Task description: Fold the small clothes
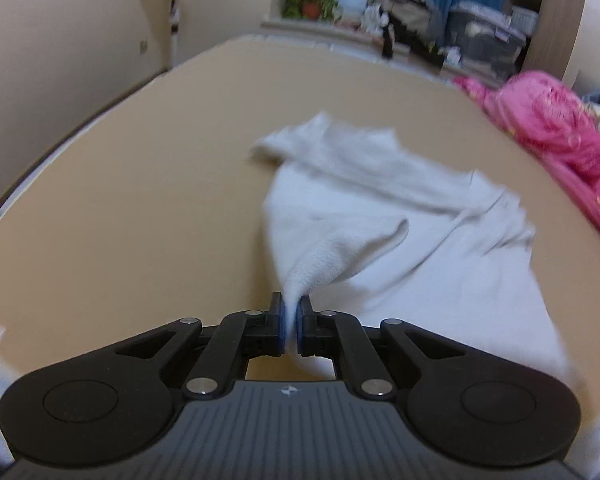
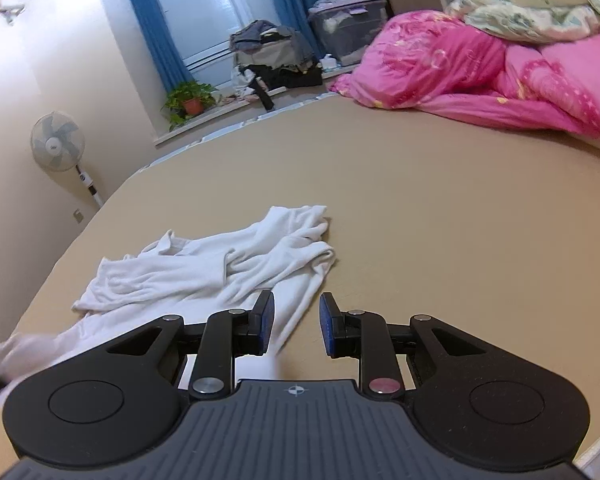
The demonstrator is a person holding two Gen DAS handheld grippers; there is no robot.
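The left gripper [image 1: 291,322] has its jaws pressed together on a pinched corner of the white garment [image 1: 384,216], the cloth rising in a narrow ridge from between the blue pads and fanning out over the bed. The right gripper [image 2: 296,326] has its jaws apart with nothing between them; it hangs just above the near hem of the same white garment [image 2: 204,272], whose edge runs under the left finger while bare bedsheet shows under the right one.

The garment lies rumpled on the tan bedsheet [image 2: 440,216], toward the bed's left edge in the right wrist view, with folds bunched at its far end and one sleeve-like flap thrown across the body. Part of it is blurred in the left wrist view.

A pink quilt [image 2: 472,68] is heaped at the far right side of the bed, well apart from the garment. Beyond the left edge stands a pedestal fan [image 2: 58,142], and a potted plant [image 2: 190,100] sits on the window ledge.
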